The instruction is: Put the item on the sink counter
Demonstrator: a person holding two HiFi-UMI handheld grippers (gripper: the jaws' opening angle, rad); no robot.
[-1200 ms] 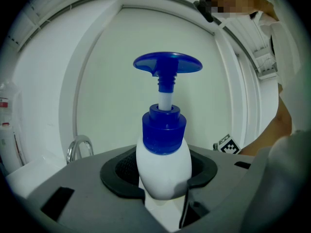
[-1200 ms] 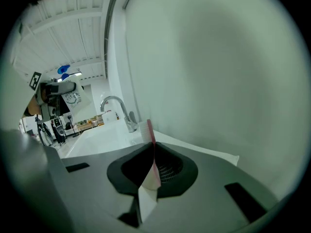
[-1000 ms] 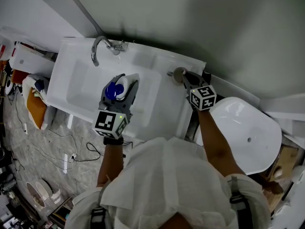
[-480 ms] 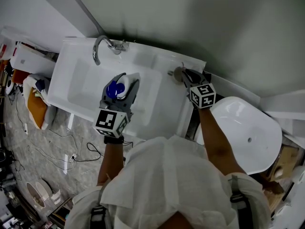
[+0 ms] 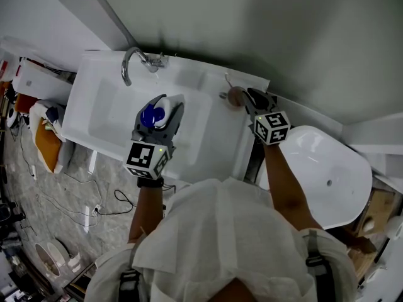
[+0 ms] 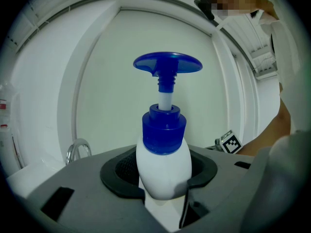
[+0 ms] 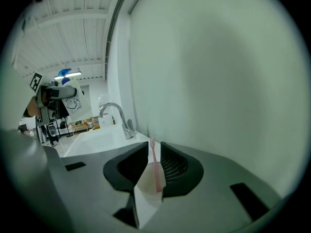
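Note:
A white pump bottle [image 6: 163,169] with a blue pump head [image 6: 167,63] stands upright between the jaws of my left gripper [image 6: 163,178], which is shut on its body. In the head view that gripper [image 5: 157,115] holds the bottle [image 5: 151,116] over the sink basin [image 5: 107,115]. My right gripper [image 7: 153,171] is shut on a small translucent cup [image 7: 148,183] with a pink toothbrush [image 7: 155,164] in it. It holds the cup [image 5: 236,95] at the right end of the sink counter [image 5: 220,146], close to the wall.
A chrome faucet [image 5: 132,65] stands at the back of the white sink. A white toilet [image 5: 321,168] lies to the right of the counter. Cables and clutter cover the floor [image 5: 69,187] at the left. A grey wall [image 7: 218,72] rises just behind the counter.
My right gripper has lifted a little with the cup and toothbrush, shifting slightly toward the wall. The left gripper and the bottle have stayed in place.

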